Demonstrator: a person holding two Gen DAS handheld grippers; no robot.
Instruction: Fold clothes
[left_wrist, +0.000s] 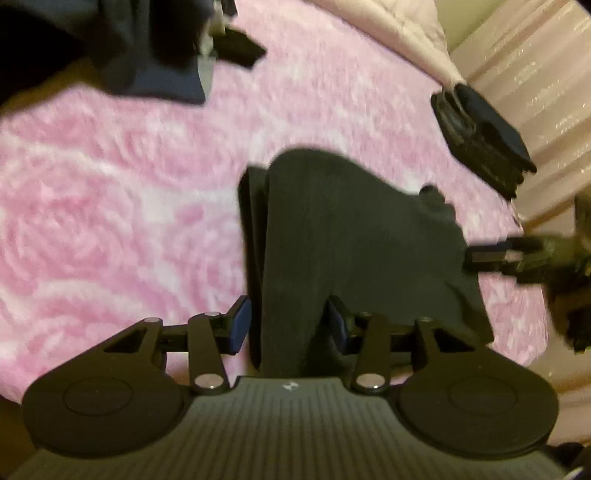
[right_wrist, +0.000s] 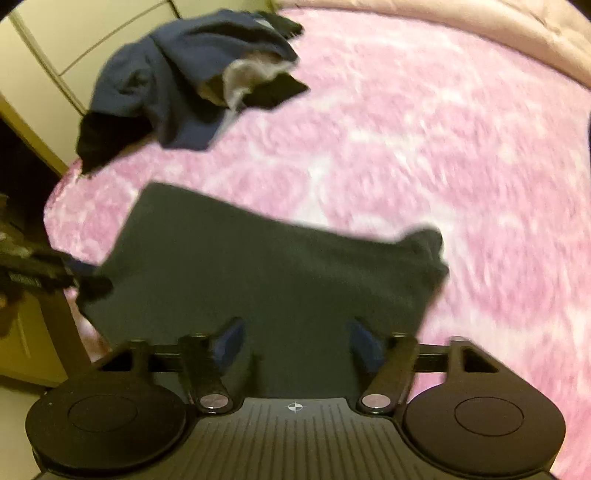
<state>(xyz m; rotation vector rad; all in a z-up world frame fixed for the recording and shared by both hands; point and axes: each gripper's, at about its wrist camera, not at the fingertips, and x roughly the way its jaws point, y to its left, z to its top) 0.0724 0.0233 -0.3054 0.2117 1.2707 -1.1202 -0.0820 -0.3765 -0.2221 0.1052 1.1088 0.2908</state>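
Observation:
A dark grey ribbed garment (left_wrist: 351, 229) (right_wrist: 258, 266) lies folded on the pink fluffy bed cover (left_wrist: 110, 184) (right_wrist: 443, 147), near the bed's edge. My left gripper (left_wrist: 289, 325) has a bunched fold of this garment between its blue pads, and the cloth fills the gap. The right wrist view shows that gripper (right_wrist: 74, 277) at the garment's left corner. My right gripper (right_wrist: 297, 341) hovers over the garment's near edge with its pads wide apart and not pressing the cloth. In the left wrist view it (left_wrist: 476, 254) sits by the garment's right side.
A loose pile of navy and grey clothes (right_wrist: 177, 74) (left_wrist: 147, 55) lies at the far corner of the bed. A small dark folded item (left_wrist: 484, 129) rests by the bed's edge. A beige quilt (right_wrist: 480, 22) covers the far end. Cream cabinet doors (right_wrist: 55, 37) stand beyond the pile.

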